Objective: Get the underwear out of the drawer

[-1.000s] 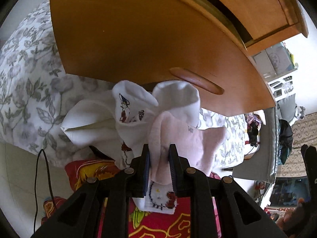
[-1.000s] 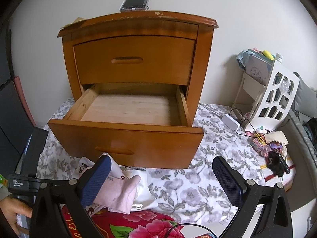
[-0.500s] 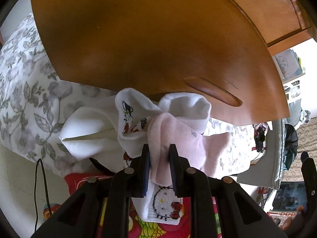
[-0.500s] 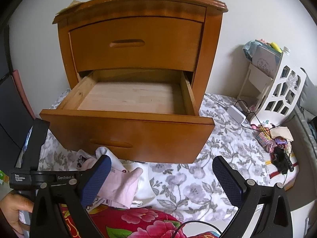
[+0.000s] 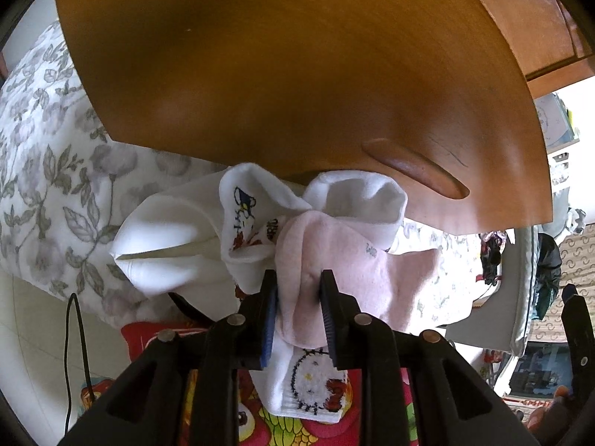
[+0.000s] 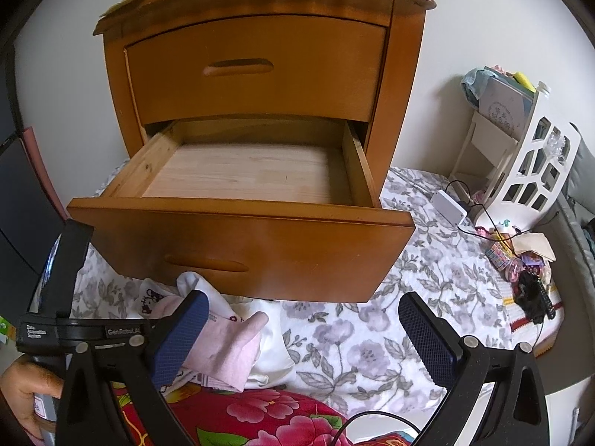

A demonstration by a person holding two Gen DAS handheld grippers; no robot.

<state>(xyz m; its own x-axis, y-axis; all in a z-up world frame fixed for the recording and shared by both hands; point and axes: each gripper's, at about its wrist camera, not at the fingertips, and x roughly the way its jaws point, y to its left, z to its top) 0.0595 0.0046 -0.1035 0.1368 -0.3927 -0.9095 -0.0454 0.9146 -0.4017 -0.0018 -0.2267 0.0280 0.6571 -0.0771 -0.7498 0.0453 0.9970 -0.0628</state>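
Note:
A bundle of underwear lies on the floral sheet under the open wooden drawer's front (image 5: 297,74): a pink piece (image 5: 372,271), white pieces (image 5: 178,238) and one with a cartoon cat print (image 5: 308,375). My left gripper (image 5: 299,282) has the pink piece between its jaws, which are opening; the pads still touch the cloth. In the right wrist view the drawer (image 6: 260,238) stands pulled out with a bare wooden bottom. My right gripper (image 6: 303,299) is wide open above the sheet, nothing between its fingers, with the pink underwear (image 6: 230,349) by its left finger.
The nightstand's upper drawer (image 6: 256,70) is closed. A white rack (image 6: 535,171), a white charger with cables (image 6: 450,208) and small clutter sit at the right. A red flowered blanket (image 6: 260,420) lies at the near edge. A hand (image 6: 22,390) holds the left gripper's handle.
Both views have sunk slightly toward the sheet, so the drawer front looms larger. The left jaws have spread a little around the pink piece. The right jaws stay wide apart.

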